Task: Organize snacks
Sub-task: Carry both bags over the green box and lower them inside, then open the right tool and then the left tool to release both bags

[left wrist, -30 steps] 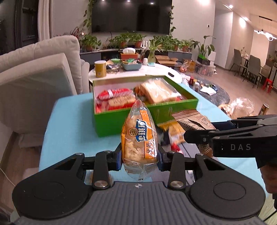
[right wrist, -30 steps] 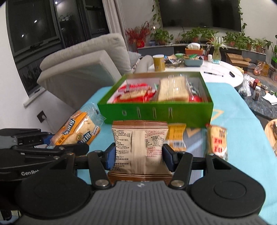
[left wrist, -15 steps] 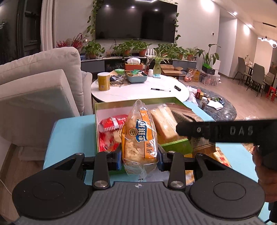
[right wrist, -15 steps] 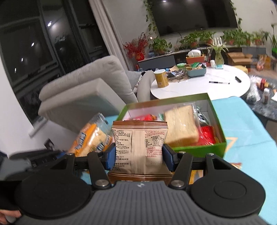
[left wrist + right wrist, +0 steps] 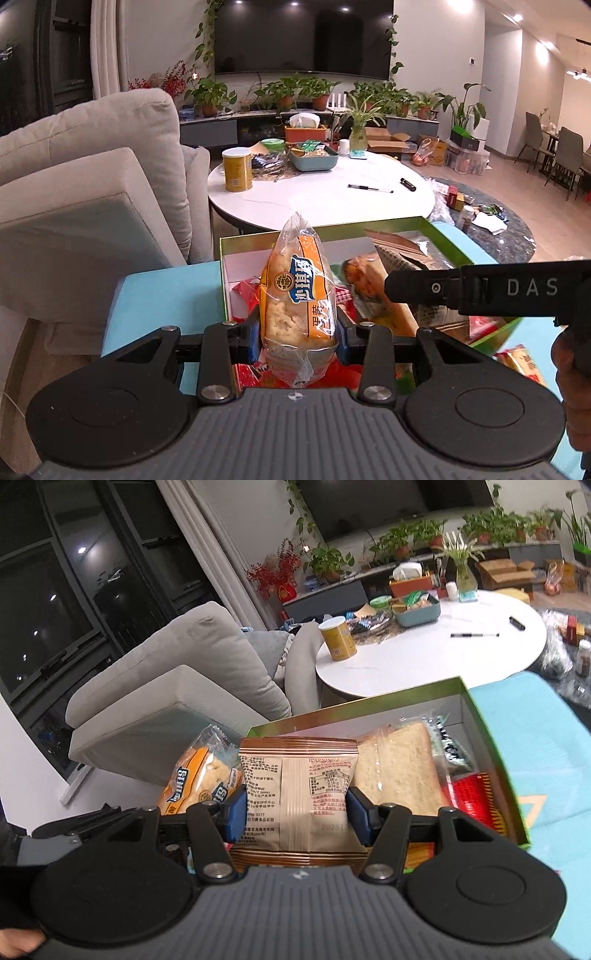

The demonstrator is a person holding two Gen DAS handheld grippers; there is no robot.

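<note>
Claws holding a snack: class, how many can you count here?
2. The left claw grips the orange bread packet; the right claw grips the brown packet. Both are over the green box.

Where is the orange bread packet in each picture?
Left wrist view: the orange bread packet stands upright at centre, clamped in the left gripper, in front of the green box.
Right wrist view: the same packet sits left of centre, beside the brown packet.
Shared landmark: the yellow can on the white table.
</note>
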